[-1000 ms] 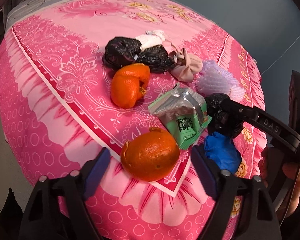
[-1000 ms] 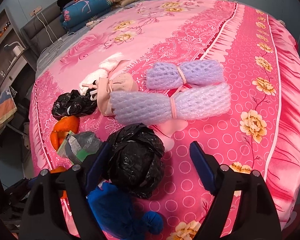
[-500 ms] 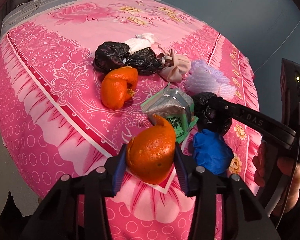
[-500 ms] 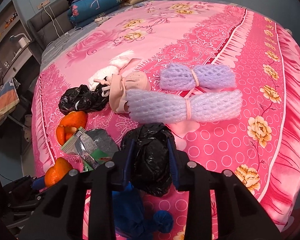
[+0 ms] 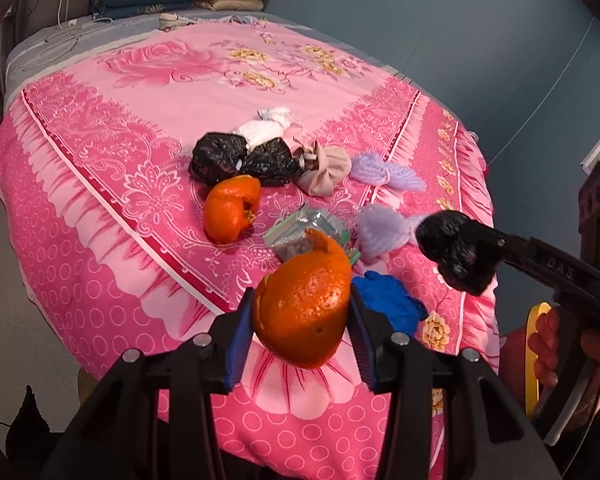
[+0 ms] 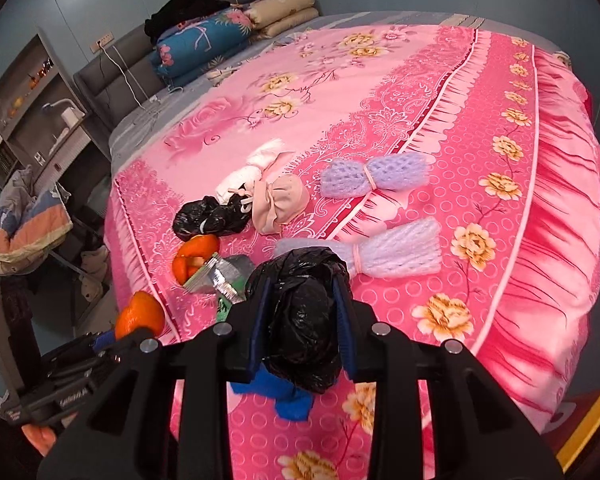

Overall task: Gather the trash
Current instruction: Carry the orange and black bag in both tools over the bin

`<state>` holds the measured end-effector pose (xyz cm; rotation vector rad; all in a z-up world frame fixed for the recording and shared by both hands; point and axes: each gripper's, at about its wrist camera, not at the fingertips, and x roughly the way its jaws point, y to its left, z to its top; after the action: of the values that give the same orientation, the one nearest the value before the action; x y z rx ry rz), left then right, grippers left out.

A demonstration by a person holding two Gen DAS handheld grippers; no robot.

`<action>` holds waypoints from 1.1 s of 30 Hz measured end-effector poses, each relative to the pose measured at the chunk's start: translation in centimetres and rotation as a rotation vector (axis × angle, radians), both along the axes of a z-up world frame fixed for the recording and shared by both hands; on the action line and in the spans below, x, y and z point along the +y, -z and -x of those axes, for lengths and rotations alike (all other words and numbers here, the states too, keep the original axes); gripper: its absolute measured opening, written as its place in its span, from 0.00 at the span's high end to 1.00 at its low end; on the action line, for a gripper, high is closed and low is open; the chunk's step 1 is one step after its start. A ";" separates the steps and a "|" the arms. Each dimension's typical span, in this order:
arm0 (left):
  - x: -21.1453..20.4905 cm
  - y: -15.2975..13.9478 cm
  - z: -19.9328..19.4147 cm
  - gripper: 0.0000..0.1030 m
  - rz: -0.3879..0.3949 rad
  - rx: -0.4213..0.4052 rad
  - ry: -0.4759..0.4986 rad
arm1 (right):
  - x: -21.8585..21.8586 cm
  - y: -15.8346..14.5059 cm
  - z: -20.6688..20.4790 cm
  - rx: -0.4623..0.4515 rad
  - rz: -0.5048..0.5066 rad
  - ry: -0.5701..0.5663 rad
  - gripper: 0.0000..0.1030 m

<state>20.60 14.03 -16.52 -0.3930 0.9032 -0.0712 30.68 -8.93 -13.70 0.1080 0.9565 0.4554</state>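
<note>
My left gripper (image 5: 300, 328) is shut on an orange peel (image 5: 304, 312) and holds it above the pink bed's near edge. My right gripper (image 6: 300, 328) is shut on a crumpled black plastic bag (image 6: 304, 316), lifted off the bed; it also shows in the left wrist view (image 5: 456, 256). On the bed lie a second orange peel (image 5: 232, 208), a green and silver wrapper (image 5: 300, 232), a blue wad (image 5: 388, 304), two tied black bags (image 5: 240, 158), a beige bundle (image 5: 326, 168), a white bundle (image 5: 260, 128) and two purple foam nets (image 6: 376, 172).
The pink floral bedspread (image 5: 148, 128) covers the bed. Folded quilts and pillows (image 6: 228, 28) lie at the headboard. Shelves and a chair with clothes (image 6: 24, 216) stand to the left. Floor (image 5: 4, 280) lies beyond the bed's left edge.
Both grippers closed from open, the left on the orange peel, the right on the black bag. Both then rose and drew back from the bed with their loads.
</note>
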 end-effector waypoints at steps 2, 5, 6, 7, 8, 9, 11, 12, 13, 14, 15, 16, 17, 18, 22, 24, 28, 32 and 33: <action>0.0 -0.6 0.4 0.60 -0.005 -0.013 -0.004 | -0.8 -0.8 1.0 -0.009 -0.012 0.001 0.72; 0.1 -1.6 1.1 0.60 -0.014 -0.035 -0.010 | -2.1 -2.0 2.6 -0.020 -0.035 0.005 0.72; -0.1 -1.9 1.3 0.60 -0.019 -0.043 -0.012 | -2.3 -2.2 3.0 -0.026 -0.036 0.007 0.72; -0.2 -2.2 1.5 0.60 -0.024 -0.049 -0.013 | -2.7 -2.6 3.6 -0.037 -0.037 0.007 0.72; -0.4 -2.6 1.7 0.60 -0.028 -0.056 -0.012 | -3.2 -3.0 4.2 -0.047 -0.039 0.011 0.72; -0.6 -2.9 1.9 0.60 -0.031 -0.063 -0.009 | -3.4 -3.1 4.5 -0.052 -0.040 0.012 0.72; -1.0 -3.5 2.4 0.60 -0.036 -0.083 0.000 | -4.1 -3.7 5.3 -0.068 -0.042 0.016 0.72; -1.3 -3.9 2.6 0.60 -0.040 -0.094 0.007 | -4.5 -4.0 5.8 -0.075 -0.045 0.019 0.72; -1.7 -4.3 2.8 0.60 -0.046 -0.104 0.012 | -4.9 -4.3 6.2 -0.081 -0.051 0.022 0.72; -1.9 -4.6 3.0 0.60 -0.051 -0.113 0.017 | -5.3 -4.4 6.6 -0.085 -0.055 0.026 0.72; -2.3 -5.0 3.2 0.60 -0.055 -0.123 0.023 | -5.9 -4.8 7.1 -0.089 -0.065 0.033 0.72; -2.6 -5.4 3.4 0.60 -0.056 -0.131 0.028 | -6.4 -4.9 7.3 -0.089 -0.072 0.035 0.72; -2.9 -5.8 3.5 0.60 -0.057 -0.139 0.032 | -6.7 -5.1 7.6 -0.090 -0.080 0.037 0.72; -3.3 -6.3 3.7 0.60 -0.061 -0.150 0.036 | -7.2 -5.5 8.2 -0.100 -0.089 0.042 0.72; -4.6 -7.8 4.4 0.60 -0.075 -0.189 0.052 | -8.8 -6.8 9.6 -0.143 -0.101 0.058 0.72; -5.4 -8.5 4.7 0.60 -0.082 -0.205 0.059 | -9.5 -7.3 10.2 -0.155 -0.114 0.061 0.72; -6.7 -9.7 5.1 0.60 -0.090 -0.232 0.077 | -10.8 -8.5 11.6 -0.195 -0.121 0.076 0.72; -8.1 -10.8 5.5 0.60 -0.096 -0.255 0.091 | -12.0 -9.4 12.6 -0.221 -0.130 0.089 0.72; -8.5 -11.1 5.6 0.60 -0.096 -0.263 0.098 | -12.3 -9.6 12.8 -0.227 -0.133 0.092 0.71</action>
<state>14.97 5.55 -5.39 -0.2433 0.6622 -0.1651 17.91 -21.21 -4.06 0.2147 0.6956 0.4362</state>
